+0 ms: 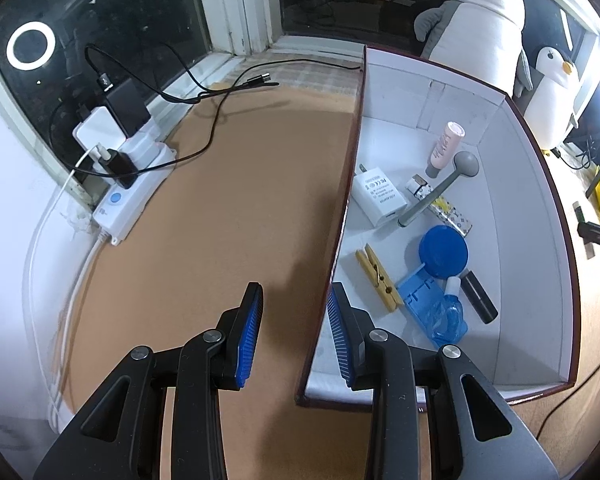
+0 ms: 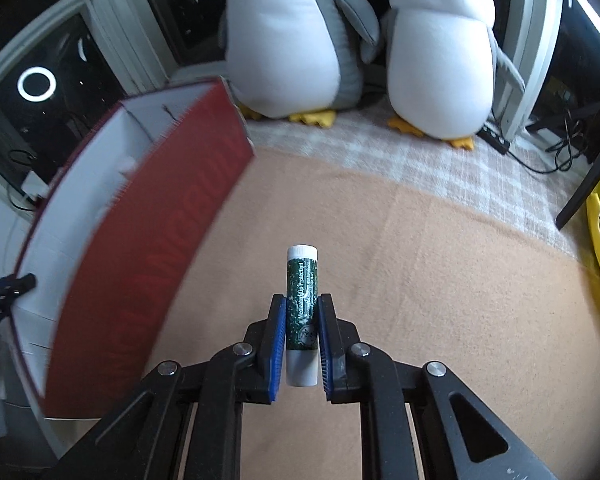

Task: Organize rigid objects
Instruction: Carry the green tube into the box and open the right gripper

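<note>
The right gripper (image 2: 302,314) is clamped on a green lip balm tube (image 2: 301,312), its blue pads pressed against both sides of the tube, which points forward over the tan cloth (image 2: 440,280) just beside the red outer wall of the box (image 2: 148,264). The left gripper (image 1: 294,306) stands wide apart and holds nothing, its fingers straddling the box's near left wall. Inside the box lie a white charger (image 1: 378,196), a wooden clothespin (image 1: 378,278), a blue round lid (image 1: 443,252), a black cylinder (image 1: 478,296), a pink tube (image 1: 444,148) and a grey-handled tool (image 1: 440,188), possibly a brush. Beyond the box sit two plush penguins (image 2: 440,52).
</note>
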The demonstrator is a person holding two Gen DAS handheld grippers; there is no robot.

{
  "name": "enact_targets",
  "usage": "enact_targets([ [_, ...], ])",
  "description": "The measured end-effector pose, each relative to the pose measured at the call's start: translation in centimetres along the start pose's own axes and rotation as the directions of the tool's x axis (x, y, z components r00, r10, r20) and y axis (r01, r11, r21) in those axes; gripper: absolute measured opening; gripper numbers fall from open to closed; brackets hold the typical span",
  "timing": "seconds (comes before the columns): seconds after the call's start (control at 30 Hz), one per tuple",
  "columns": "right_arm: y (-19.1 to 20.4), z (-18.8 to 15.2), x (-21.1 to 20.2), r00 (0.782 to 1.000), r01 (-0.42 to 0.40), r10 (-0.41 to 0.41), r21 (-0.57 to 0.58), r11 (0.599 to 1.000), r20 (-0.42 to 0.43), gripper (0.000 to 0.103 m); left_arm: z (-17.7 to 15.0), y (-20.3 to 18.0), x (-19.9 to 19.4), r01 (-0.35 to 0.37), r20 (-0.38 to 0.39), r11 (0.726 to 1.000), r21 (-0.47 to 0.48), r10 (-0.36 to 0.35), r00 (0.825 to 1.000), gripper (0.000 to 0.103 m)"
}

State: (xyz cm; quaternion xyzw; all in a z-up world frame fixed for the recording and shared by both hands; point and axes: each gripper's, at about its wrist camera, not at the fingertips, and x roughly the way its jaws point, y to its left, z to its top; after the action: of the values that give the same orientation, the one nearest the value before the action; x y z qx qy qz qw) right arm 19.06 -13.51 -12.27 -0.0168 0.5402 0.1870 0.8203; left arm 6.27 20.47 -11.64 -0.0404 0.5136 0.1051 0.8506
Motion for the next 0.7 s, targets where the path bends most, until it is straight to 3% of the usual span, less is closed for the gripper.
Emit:
enact_targets([
  [0.2, 4.4, 0.5, -3.4, 0.997, -0.050, 0.053, -0.053, 0.997, 0.061, 0.014, 0.7, 0.2, 0.4, 0.016, 0.011, 1.000, 0.004, -0.016, 1.000, 0.032],
  [0.43, 9.4, 1.2, -4.7, 0.992, -0.092, 0.102, -0.120, 0.988, 0.075, 0.014, 1.3, 0.2, 0.8, 0.038, 0.026, 0.999, 0.017, -0.039, 0.999, 0.031],
  [0.7, 13.3, 1.7, -4.3, 0.991, -0.112, 0.124, -0.179, 0.977, 0.058, 0.014, 1.6, -0.3, 1.1, 0.072, 0.029, 0.996, 0.043, -0.073, 0.997, 0.017],
])
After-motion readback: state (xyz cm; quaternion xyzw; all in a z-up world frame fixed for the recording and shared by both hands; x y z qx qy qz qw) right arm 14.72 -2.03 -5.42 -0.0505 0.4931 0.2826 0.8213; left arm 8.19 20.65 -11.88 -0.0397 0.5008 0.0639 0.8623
